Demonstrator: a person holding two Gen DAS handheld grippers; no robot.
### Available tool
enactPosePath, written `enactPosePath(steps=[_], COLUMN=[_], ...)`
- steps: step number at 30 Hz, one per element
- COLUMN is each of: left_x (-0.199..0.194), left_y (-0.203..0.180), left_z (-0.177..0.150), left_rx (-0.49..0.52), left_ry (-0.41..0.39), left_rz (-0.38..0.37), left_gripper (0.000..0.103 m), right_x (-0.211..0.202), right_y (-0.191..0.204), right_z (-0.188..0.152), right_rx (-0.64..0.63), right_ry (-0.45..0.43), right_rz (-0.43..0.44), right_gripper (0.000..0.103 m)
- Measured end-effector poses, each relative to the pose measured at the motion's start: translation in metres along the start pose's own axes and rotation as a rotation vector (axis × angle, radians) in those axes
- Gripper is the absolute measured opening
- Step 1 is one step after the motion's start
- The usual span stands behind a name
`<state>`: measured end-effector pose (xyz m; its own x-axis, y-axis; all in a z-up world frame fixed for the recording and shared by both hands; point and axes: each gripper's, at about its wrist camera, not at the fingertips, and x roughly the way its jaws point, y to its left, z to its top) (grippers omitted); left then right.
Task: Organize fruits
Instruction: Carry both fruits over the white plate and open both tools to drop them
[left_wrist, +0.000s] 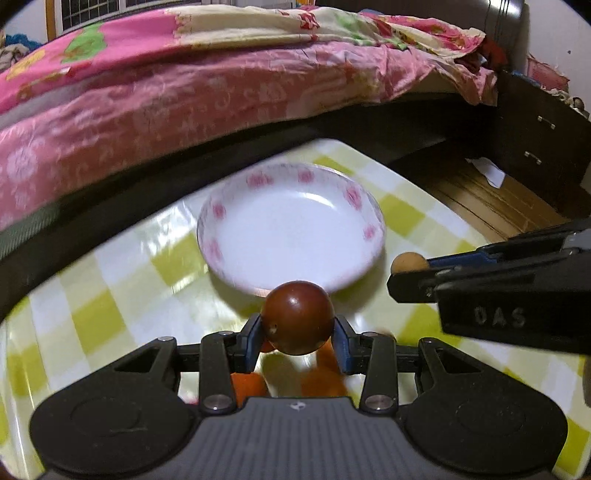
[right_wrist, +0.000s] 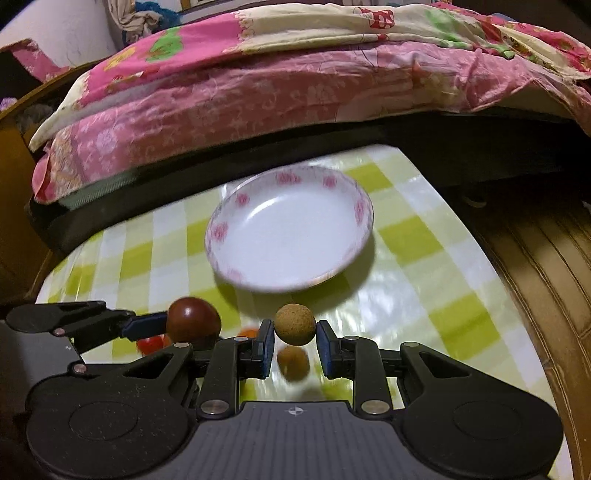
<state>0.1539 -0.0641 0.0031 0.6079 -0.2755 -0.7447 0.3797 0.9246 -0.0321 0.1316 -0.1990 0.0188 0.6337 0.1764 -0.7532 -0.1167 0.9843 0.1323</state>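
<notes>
My left gripper (left_wrist: 298, 332) is shut on a glossy dark red-brown tomato (left_wrist: 297, 315), lifted above the checked tablecloth just short of the white plate (left_wrist: 221, 254) with pink flowers. My right gripper (right_wrist: 294, 341) is shut on a small tan, rough-skinned longan (right_wrist: 295, 324), also in front of the plate (right_wrist: 218, 236). The plate holds nothing. In the left wrist view the right gripper (left_wrist: 399, 275) comes in from the right with the longan (left_wrist: 408, 263). In the right wrist view the left gripper (right_wrist: 184, 325) reaches in from the left with the tomato (right_wrist: 192, 322).
Orange and red fruits (left_wrist: 321, 380) lie blurred on the cloth under the left gripper. Another tan longan (right_wrist: 293, 363) and small red tomatoes (right_wrist: 150, 343) lie below the right one. A bed with pink bedding (left_wrist: 184, 110) runs behind the table (left_wrist: 92, 314). Wooden floor (left_wrist: 480, 199) lies right.
</notes>
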Motion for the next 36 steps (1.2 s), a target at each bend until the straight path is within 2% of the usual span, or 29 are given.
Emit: enactPosePath(steps=[10, 17, 36], left_x=[0.034, 0.046, 0.053], left_y=[0.019, 0.021, 0.024], left_z=[0.022, 0.025, 0.031], left_rx=[-0.001, -0.002, -0.001], left_ry=[-0.007, -0.005, 0.006], left_rz=[0.043, 0.024, 0.018], left_gripper=[0.047, 0.047, 0.048], right_x=[0.046, 0.070, 0.079], right_y=[-0.003, -0.011, -0.011], right_z=[0.031, 0.036, 0.042], right_rx=[-0.023, -0.026, -0.022], right_ry=[-0.027, -0.009, -0.032], right_rz=[-0.020, -0.034, 0.001], right_gripper=[0.021, 0.021, 0.026])
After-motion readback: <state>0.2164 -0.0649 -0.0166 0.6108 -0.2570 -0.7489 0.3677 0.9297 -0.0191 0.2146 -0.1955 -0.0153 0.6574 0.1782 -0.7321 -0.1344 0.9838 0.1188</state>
